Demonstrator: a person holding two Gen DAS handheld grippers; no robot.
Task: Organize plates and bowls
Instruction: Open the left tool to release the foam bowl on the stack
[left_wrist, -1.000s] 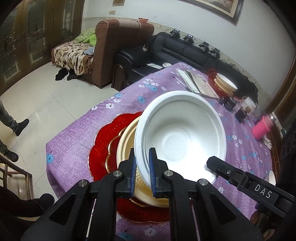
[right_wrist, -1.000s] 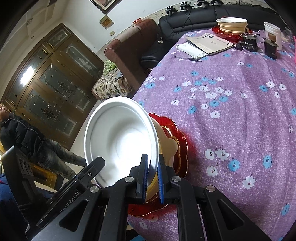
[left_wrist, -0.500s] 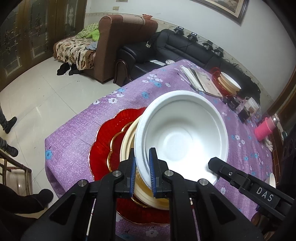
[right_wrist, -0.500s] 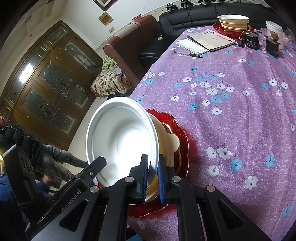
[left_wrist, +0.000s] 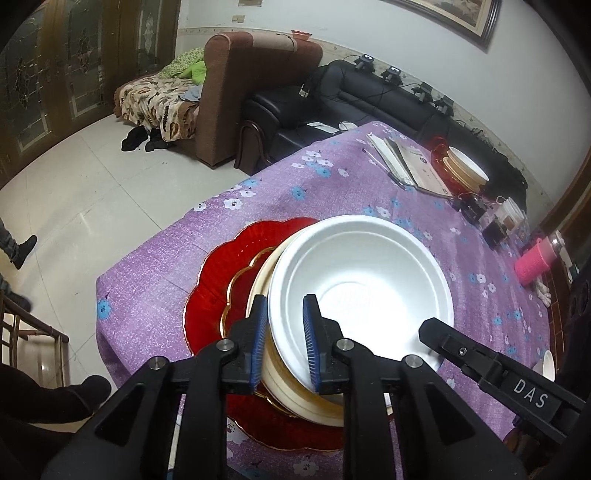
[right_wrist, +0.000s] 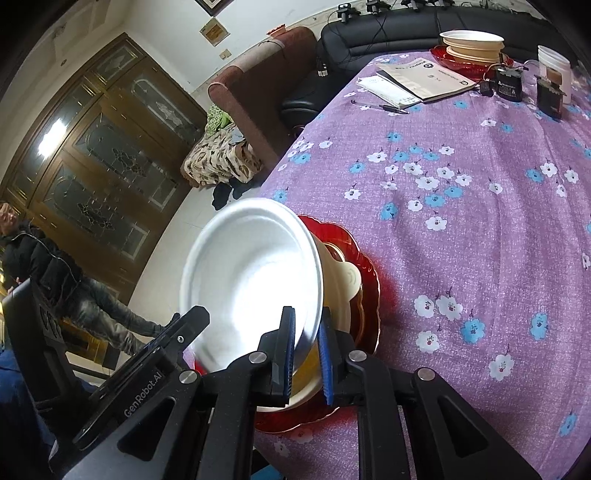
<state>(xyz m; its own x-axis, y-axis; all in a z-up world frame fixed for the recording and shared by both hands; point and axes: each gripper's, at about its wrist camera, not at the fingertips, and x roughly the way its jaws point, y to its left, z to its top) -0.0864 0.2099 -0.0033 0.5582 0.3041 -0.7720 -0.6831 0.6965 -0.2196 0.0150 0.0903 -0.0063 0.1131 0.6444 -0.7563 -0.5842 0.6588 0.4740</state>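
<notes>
left gripper jaws were opening, blue pads either side of the rim of the wide white foam bowl, gaps visible on both sides, so no clamp; right gripper same story, jaws opening astride the opposite rim of that bowl, pads just off it; bowl was matte white, shallow, with a flat centre and a rolled lip, tilted rather than level; it sat on a cream plastic bowl, which sat on a red scalloped plate with gold trim; whole stack was at the near corner of the table under a purple flowered cloth, plate edge close to the cloth's left edge and near edge, little margin there; to the right and beyond the stack the cloth was bare for a good stretch; further out lay a pen and open booklets; small black boxes, a white cup and a pink cylinder stood along the right side; at the far end sat a second red plate with cream and white bowls stacked; past the table edge were a black sofa and a brown armchair
</notes>
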